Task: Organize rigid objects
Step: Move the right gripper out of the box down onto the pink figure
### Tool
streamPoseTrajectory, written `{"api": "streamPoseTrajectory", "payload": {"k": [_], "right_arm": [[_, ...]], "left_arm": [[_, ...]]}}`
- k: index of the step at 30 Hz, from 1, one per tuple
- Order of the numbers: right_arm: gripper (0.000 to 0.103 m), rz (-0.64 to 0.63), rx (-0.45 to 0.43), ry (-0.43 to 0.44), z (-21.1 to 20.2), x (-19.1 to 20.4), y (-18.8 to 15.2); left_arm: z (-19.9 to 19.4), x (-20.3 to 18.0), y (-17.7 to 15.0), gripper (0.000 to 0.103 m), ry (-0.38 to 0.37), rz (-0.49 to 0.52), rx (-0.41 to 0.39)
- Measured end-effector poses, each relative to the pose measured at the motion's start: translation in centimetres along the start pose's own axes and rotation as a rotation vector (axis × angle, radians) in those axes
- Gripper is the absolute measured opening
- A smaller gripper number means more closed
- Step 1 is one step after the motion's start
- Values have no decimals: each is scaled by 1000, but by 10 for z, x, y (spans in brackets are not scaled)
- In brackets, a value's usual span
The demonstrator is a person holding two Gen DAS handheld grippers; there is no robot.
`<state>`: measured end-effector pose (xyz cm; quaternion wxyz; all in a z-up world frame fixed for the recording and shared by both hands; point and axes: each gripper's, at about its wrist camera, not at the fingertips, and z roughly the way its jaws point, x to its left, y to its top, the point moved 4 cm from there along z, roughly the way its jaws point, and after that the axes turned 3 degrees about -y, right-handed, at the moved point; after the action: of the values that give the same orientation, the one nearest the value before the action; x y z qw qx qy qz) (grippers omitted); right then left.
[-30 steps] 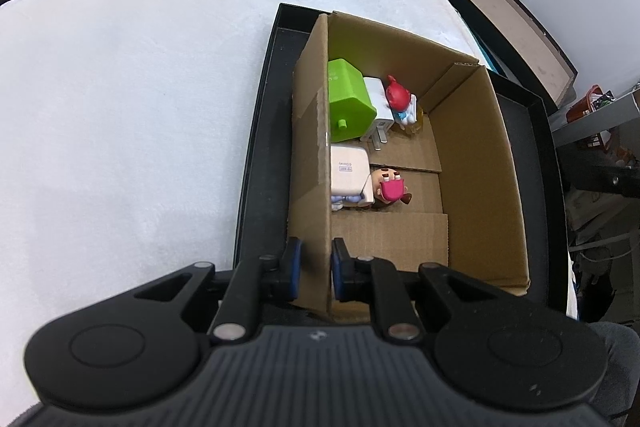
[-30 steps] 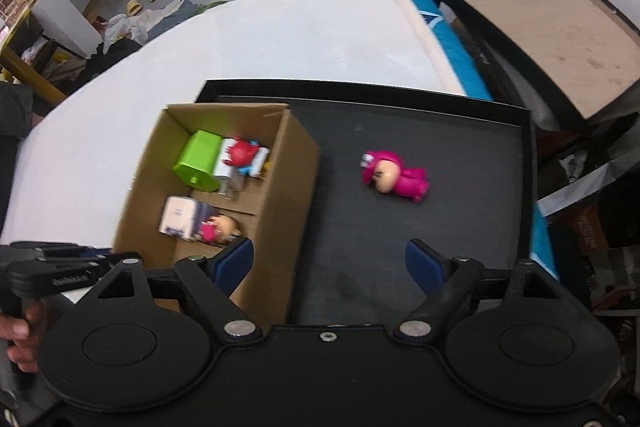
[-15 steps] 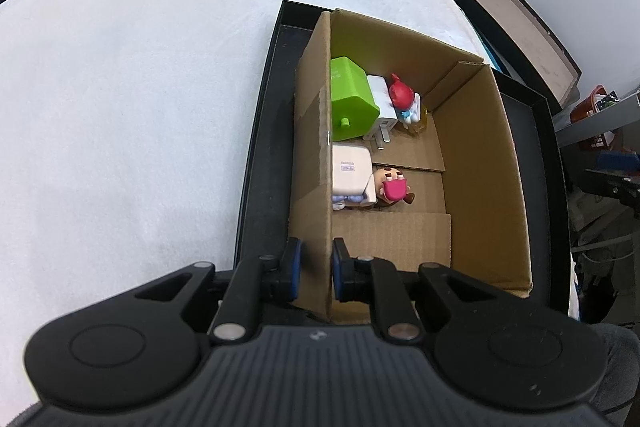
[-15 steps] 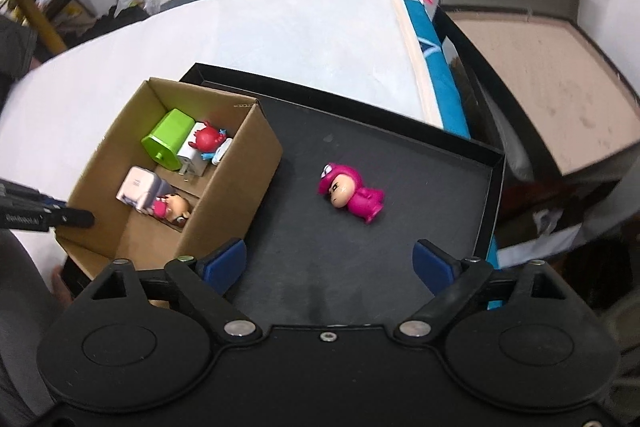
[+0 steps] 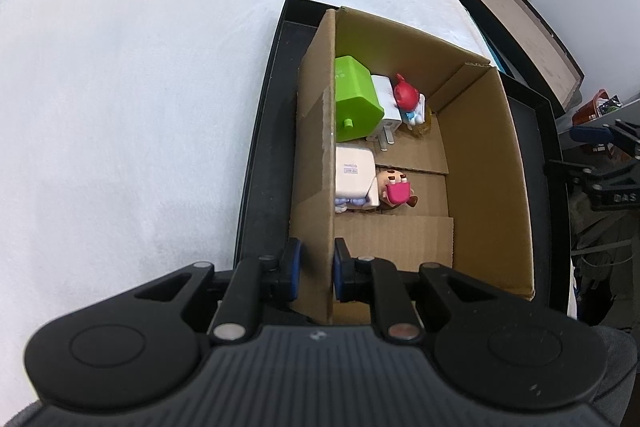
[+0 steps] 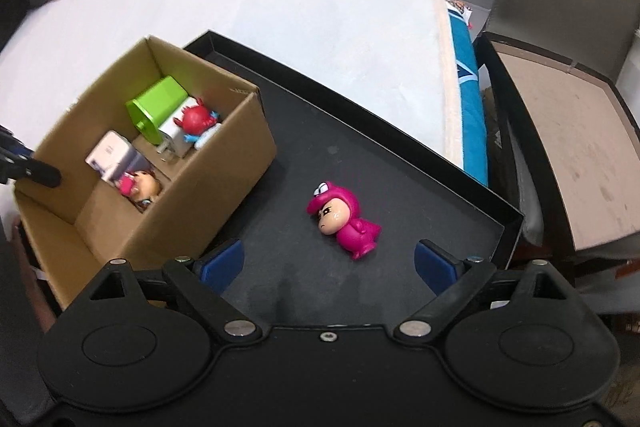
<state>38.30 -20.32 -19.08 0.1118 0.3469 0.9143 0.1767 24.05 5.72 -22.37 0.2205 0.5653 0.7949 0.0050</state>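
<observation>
From my left tool point(image 5: 314, 269) I see its two fingers pinching the side wall of the cardboard box point(image 5: 486, 163). Inside the box sit a green block point(image 5: 356, 105), a white plug point(image 5: 386, 99), a red toy point(image 5: 408, 95) and a small doll point(image 5: 394, 187).

From my right tool point(image 6: 328, 263) the fingers are wide apart, holding nothing. The pink toy point(image 6: 346, 221) lies on its side on the black tray point(image 6: 400, 171), beside the box point(image 6: 192, 223)

"das" on right tool point(image 5: 612, 197), other labels unreadable
</observation>
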Motion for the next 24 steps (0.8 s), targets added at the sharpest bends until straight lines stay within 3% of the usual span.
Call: {"api": "streamPoseTrajectory", "payload": {"k": [21, 24], "right_arm": [[92, -181, 89, -23, 75, 4, 20], [88, -192, 105, -32, 83, 5, 18]], "left_arm": [[9, 0, 3, 16, 9, 0, 14], [10, 1, 3, 16, 10, 2, 14]]}}
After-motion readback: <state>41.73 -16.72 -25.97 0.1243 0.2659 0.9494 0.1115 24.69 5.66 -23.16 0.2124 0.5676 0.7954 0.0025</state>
